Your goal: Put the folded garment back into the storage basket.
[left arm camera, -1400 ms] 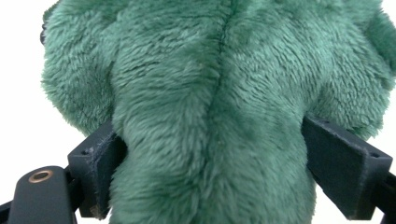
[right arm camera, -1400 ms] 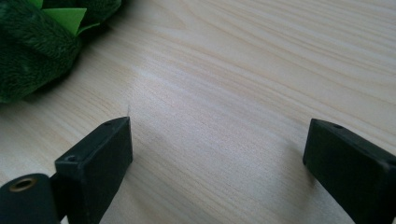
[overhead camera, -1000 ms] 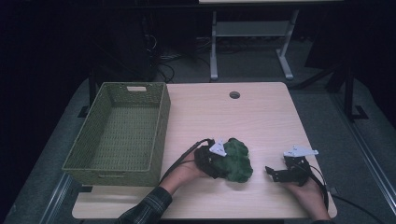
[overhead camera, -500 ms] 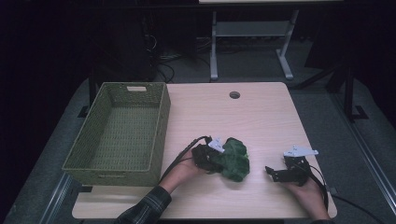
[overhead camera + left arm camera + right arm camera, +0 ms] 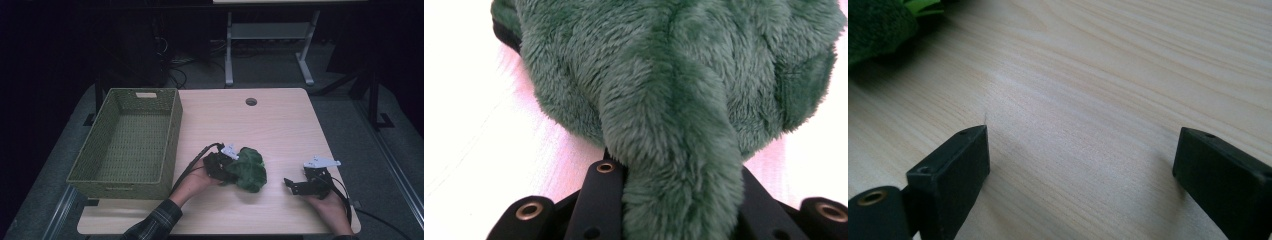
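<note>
A green plush toy lies on the wooden table, near its front middle. My left gripper comes at it from the left. Its jaws have just been closing, and a furry limb of the plush toy is pinched between them. In the left gripper view the toy's body bulges beyond the jaws. My right gripper rests low at the front right, a short way from the toy. It stands open over bare wood with nothing between its fingers. A bit of the plush toy shows at the upper left of the right gripper view.
A green woven basket stands on the table's left side, beside the left forearm. A round cable hole sits near the table's far edge. Beyond the table are a metal stand and cables on a dark floor.
The left gripper's jaws have drawn in on the plush toy, which has bunched up slightly. The right gripper has stayed put.
</note>
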### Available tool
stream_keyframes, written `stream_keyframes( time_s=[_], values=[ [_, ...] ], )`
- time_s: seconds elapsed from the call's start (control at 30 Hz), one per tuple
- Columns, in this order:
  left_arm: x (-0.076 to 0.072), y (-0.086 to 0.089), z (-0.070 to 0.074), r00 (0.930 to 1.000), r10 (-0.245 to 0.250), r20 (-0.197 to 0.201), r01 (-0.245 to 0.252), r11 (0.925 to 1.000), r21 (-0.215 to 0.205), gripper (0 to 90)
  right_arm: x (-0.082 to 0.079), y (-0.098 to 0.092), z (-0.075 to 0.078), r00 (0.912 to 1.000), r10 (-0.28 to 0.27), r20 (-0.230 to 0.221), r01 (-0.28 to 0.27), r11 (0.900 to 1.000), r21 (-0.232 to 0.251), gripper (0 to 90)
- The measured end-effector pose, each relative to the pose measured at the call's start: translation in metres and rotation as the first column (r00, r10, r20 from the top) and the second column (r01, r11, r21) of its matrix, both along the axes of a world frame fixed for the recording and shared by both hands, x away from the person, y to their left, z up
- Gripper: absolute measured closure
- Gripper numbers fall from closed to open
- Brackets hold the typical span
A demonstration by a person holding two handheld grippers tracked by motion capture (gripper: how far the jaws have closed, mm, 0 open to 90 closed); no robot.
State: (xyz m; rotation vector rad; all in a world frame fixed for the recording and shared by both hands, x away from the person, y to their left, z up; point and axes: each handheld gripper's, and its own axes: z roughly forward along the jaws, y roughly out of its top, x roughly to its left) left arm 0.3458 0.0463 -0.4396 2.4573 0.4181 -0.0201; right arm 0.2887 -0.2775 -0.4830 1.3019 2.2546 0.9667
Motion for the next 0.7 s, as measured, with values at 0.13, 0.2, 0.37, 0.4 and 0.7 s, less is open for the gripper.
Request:
stream_keyframes(
  time_s=[0.13,0.2,0.37,0.4,0.7],
  values=[
    [-0.001,0.004,0.008,0.9998,0.017,-0.012,-0.017,0.9995,-0.027,74.9,0.0,0.0,0.0,1.0,0.0,0.001,0.0,1.0,0.0,7.9],
    [-0.002,0.006,0.013,0.9998,0.017,-0.011,-0.017,0.9993,-0.032,74.8,0.0,0.0,0.0,1.0,0.0,0.002,0.0,1.0,-0.001,7.8],
    [-0.002,0.011,0.025,0.9994,0.035,-0.005,-0.035,0.9989,-0.032,74.7,0.0,0.0,0.0,1.0,-0.001,0.001,0.001,1.0,0.0,7.8],
    [-0.002,0.012,0.028,0.9995,0.031,-0.004,-0.031,0.9991,-0.03,74.6,0.0,0.0,0.0,1.0,-0.002,0.0,0.002,1.0,0.0,7.8],
    [-0.004,0.024,0.057,0.9986,0.051,0.011,-0.051,0.998,-0.037,74.4,0.0,0.0,0.0,1.0,-0.002,0.0,0.002,1.0,0.0,7.8]
  ],
)
